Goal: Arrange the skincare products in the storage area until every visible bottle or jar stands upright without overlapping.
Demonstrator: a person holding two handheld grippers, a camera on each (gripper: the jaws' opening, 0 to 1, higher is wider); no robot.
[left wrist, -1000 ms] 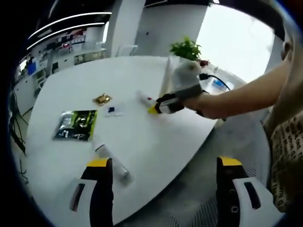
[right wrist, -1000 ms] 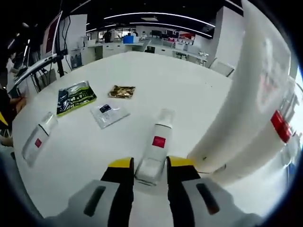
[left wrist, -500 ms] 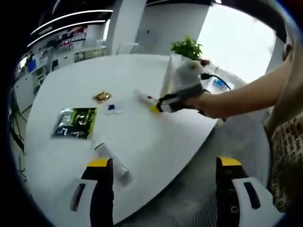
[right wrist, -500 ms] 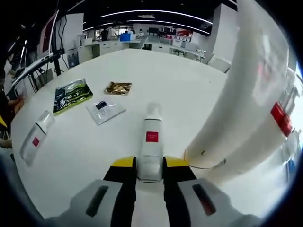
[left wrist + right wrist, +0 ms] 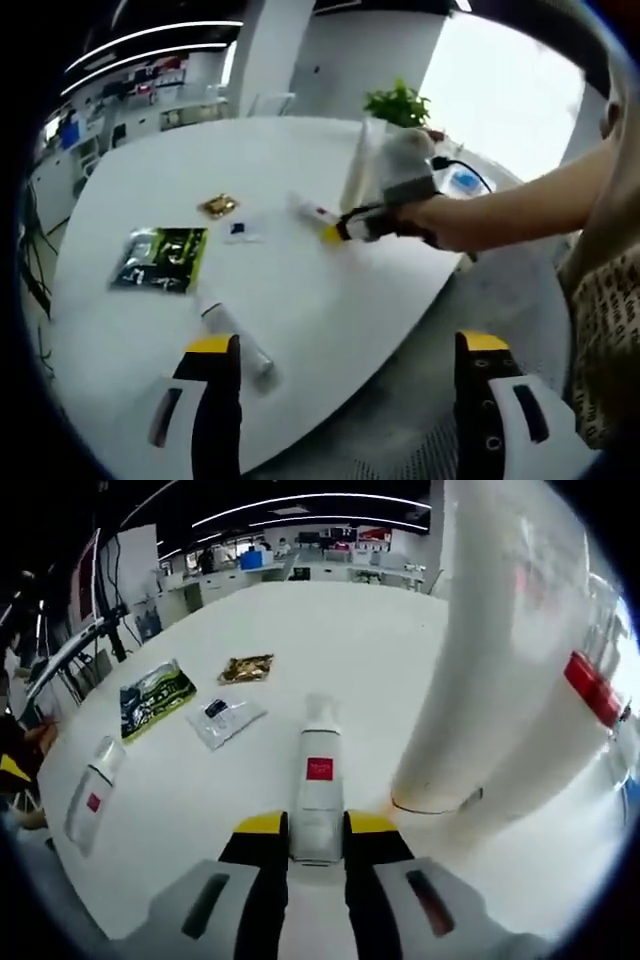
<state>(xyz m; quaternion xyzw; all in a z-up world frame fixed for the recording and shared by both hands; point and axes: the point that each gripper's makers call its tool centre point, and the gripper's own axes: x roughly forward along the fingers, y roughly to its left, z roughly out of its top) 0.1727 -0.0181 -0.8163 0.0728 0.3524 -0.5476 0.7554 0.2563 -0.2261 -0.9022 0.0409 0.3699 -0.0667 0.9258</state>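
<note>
Forearm (image 5: 520, 205) of the person reaches in from the right of the left gripper view, low over the round white tabletop (image 5: 300, 290), carrying the right gripper (image 5: 340, 232) near the table's far side beside a tall white container (image 5: 358, 165). In the right gripper view the right gripper (image 5: 316, 832) has its jaws closed on the bottom end of a white tube with a red label (image 5: 318, 780), which lies flat pointing away toward the table's middle. The left gripper (image 5: 340, 345) hangs with jaws wide apart and holding nothing, past the near edge. Just inside that edge, by its left jaw, lies a clear bottle with a white cap (image 5: 232, 335). Further in lie a green sachet (image 5: 160, 258), a small clear packet (image 5: 240, 232) and a gold packet (image 5: 216, 207).
</note>
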